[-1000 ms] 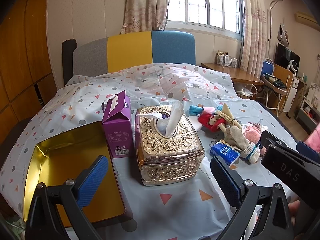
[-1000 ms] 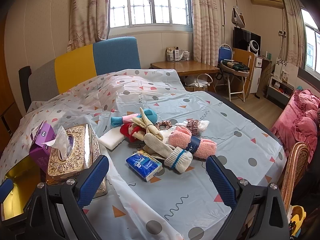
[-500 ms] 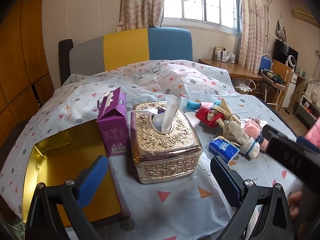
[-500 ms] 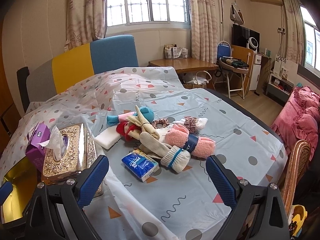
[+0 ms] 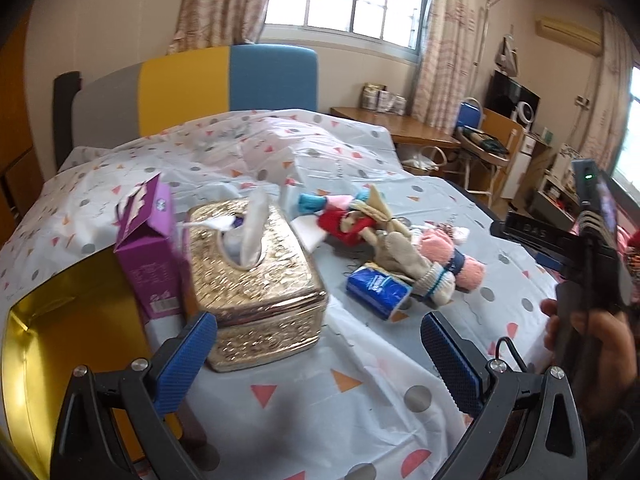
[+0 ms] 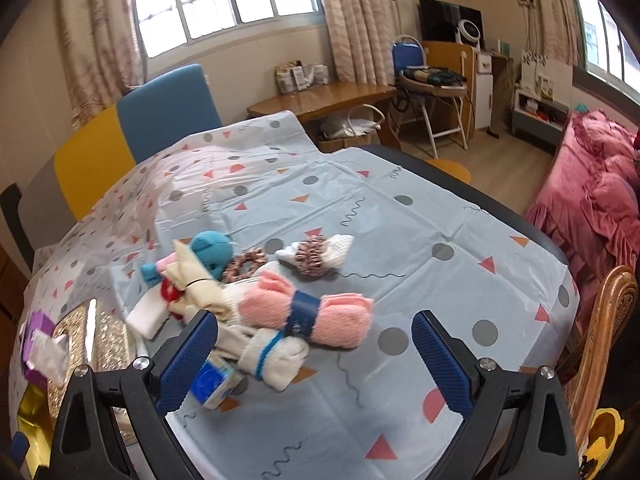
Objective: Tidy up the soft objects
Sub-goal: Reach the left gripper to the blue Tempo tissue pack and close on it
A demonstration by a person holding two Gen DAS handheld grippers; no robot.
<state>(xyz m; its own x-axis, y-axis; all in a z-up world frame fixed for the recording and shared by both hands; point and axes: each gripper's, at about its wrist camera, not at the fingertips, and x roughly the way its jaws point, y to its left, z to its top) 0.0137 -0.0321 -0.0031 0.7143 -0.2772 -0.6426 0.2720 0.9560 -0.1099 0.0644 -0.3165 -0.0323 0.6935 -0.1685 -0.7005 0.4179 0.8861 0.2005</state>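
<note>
A heap of soft things lies mid-table: a pink rolled towel with a blue band, cream socks with a blue stripe, a teal plush, scrunchies and a blue tissue pack. In the left wrist view the same pink towel, cream socks and blue tissue pack sit right of the gold tissue box. My right gripper hangs open just before the pile. Nothing sits between the blue pads of my left gripper, which is open near the tissue box.
An open gold tin lies at the left, with a purple carton beside the tissue box. The patterned cloth covers the table. A wooden chair and a pink bed stand at the right. A hand holds the right gripper's body.
Both views have swung to the right and nearer the pile. The right gripper has moved forward, so the pink towel now lies close between its fingers. Nothing on the table has moved.
</note>
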